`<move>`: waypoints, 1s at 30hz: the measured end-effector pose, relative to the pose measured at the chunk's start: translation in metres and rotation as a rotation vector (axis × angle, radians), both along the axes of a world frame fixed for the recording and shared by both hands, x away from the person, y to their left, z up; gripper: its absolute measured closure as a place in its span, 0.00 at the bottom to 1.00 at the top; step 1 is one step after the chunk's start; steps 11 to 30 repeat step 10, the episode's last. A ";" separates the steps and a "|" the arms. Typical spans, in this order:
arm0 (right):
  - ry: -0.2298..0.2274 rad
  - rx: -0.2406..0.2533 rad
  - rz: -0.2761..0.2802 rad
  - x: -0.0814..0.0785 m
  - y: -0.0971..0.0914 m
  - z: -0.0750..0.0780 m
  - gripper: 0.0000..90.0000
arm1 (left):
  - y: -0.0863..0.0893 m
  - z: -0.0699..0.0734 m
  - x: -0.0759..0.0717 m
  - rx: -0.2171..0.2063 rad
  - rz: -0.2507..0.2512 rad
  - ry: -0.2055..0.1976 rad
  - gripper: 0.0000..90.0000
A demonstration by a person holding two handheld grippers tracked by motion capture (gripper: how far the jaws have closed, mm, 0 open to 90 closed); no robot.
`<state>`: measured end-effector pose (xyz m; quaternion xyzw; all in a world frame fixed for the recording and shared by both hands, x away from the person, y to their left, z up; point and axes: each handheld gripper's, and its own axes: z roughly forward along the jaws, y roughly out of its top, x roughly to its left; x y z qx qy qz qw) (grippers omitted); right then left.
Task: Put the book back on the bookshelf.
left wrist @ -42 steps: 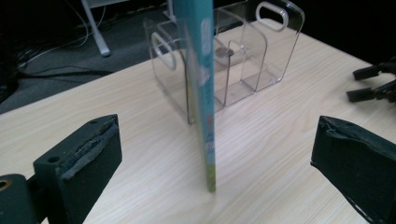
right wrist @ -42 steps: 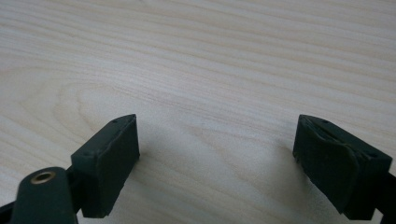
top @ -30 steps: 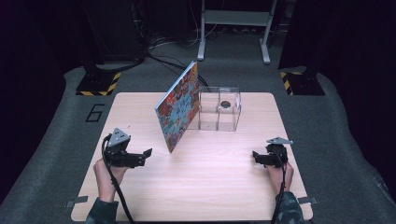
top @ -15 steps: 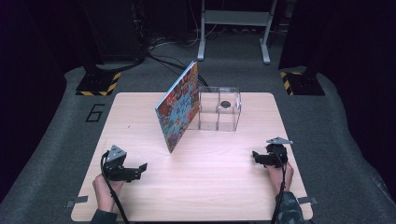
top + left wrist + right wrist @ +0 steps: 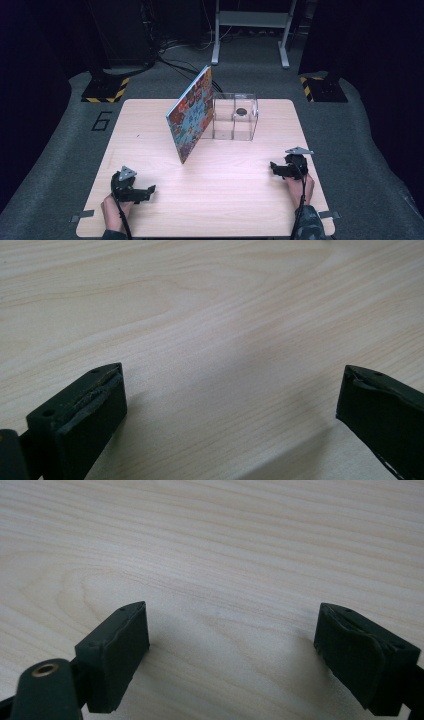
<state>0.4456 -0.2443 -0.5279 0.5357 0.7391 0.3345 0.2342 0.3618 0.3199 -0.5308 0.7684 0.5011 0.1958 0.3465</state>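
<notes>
1. While your left gripper (image 5: 150,190) and right gripper (image 5: 273,166) rest low on the pale, fine-grained wooden table (image 5: 235,200), both sets of matte black jaws gape with nothing between them.
2. Your colourful flat book (image 5: 190,119) leans against the clear box (image 5: 235,117) at the far middle, well apart from both grippers.
3. Bare wood spreads wide between your hands.

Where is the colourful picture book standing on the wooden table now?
In the high view, the colourful picture book stands tilted at the table's far middle, leaning against the left side of the clear plastic box, far from both grippers.
</notes>
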 end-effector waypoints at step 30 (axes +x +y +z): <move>-0.001 0.003 -0.009 0.000 0.001 0.000 0.15 | -0.005 -0.001 0.000 0.042 0.005 -0.008 0.00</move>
